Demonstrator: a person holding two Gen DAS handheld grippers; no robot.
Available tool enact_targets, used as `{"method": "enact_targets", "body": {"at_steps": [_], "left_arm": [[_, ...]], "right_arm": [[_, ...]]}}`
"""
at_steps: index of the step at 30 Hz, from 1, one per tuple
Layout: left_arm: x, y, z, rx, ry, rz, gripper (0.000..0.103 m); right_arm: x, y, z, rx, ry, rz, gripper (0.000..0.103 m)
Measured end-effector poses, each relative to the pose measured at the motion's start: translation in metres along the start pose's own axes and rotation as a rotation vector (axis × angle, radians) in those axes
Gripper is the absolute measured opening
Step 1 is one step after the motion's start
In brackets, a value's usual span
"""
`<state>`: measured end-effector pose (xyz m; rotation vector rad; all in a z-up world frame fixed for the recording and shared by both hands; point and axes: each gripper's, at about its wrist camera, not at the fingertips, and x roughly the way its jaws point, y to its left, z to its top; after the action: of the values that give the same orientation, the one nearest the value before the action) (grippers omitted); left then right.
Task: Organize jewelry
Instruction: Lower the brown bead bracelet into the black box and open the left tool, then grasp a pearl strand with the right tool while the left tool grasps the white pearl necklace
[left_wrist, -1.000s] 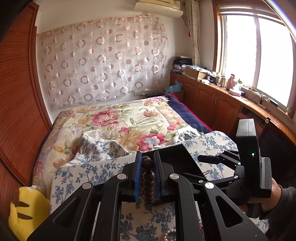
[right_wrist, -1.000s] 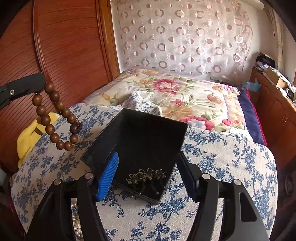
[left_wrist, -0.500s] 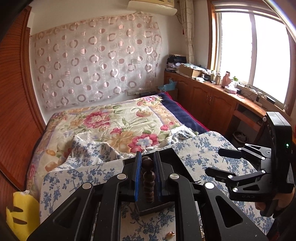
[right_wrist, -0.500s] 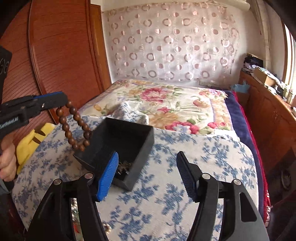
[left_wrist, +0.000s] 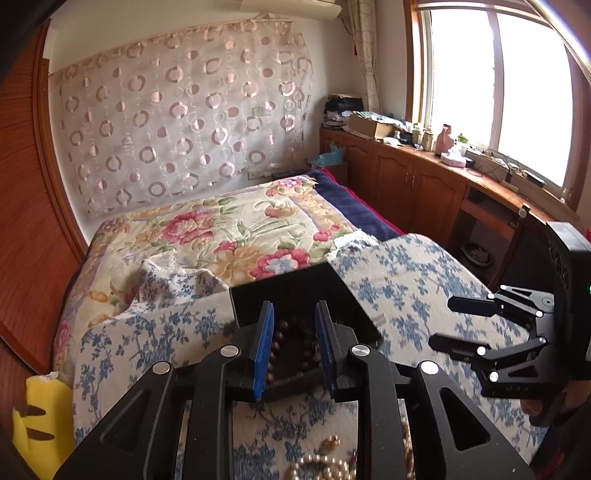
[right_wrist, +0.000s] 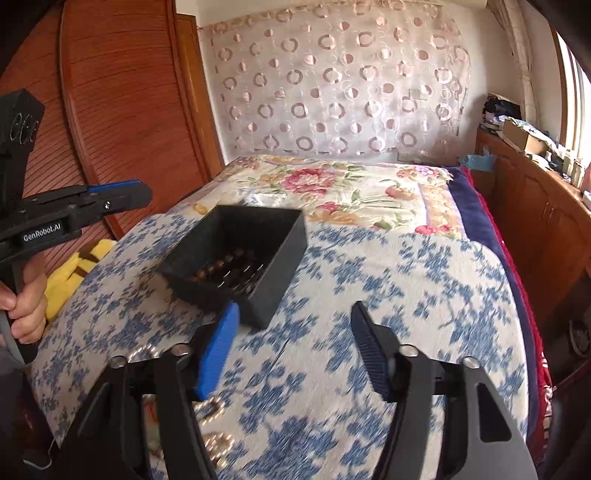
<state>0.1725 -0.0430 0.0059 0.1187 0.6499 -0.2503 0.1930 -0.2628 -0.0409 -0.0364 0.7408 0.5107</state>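
The string of dark brown wooden beads (right_wrist: 225, 266) lies loose on the floor of the open black rectangular plastic box (right_wrist: 284, 254), which sits on the blue-flowered white cloth (right_wrist: 406, 295) over the bed. The left gripper (left_wrist: 293, 345) hangs just above the box, its blue-padded jaws having just been opening and now apart with nothing pressed between them, the beads showing below through the gap. The right gripper (right_wrist: 291, 350), its jaws wide and empty after closing a little, stands off beside the box's near corner, while pale pearl beads (left_wrist: 321, 467) lie on the cloth nearer the hands.

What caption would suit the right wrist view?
Brown bead bracelet lying in the black box on a flowered cloth, open right gripper nearby.
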Motion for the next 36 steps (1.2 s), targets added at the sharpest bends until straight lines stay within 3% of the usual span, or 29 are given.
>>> {"method": "enact_targets", "body": {"at_steps": [11,19,23,29,31,32,36], "left_arm": [[-0.027,0.002,-0.073,-0.024,0.067,-0.026,0.023],[-0.034,0.007,-0.114,-0.065,0.104,-0.022,0.030],[-0.030,0.004,-0.127,-0.071,0.126,-0.016,0.030],[-0.026,0.006,-0.139,-0.089,0.146,-0.022,0.030],[-0.025,0.006,-0.141,-0.090,0.156,-0.025,0.030],[-0.025,0.005,-0.142,-0.089,0.161,-0.027,0.030],[-0.025,0.000,-0.147,-0.086,0.176,-0.053,0.031]], "right_arm": [[-0.009,0.037,-0.047,-0.067,0.067,0.056,0.038],[-0.005,0.050,-0.070,-0.120,0.128,0.056,0.029],[0.004,0.043,-0.076,-0.107,0.183,0.047,0.020],[0.013,0.042,-0.077,-0.110,0.224,0.067,0.019],[0.014,0.044,-0.077,-0.131,0.226,0.050,0.015],[0.015,0.045,-0.077,-0.151,0.224,0.023,0.007],[0.017,0.039,-0.074,-0.138,0.212,-0.025,0.006]]}}
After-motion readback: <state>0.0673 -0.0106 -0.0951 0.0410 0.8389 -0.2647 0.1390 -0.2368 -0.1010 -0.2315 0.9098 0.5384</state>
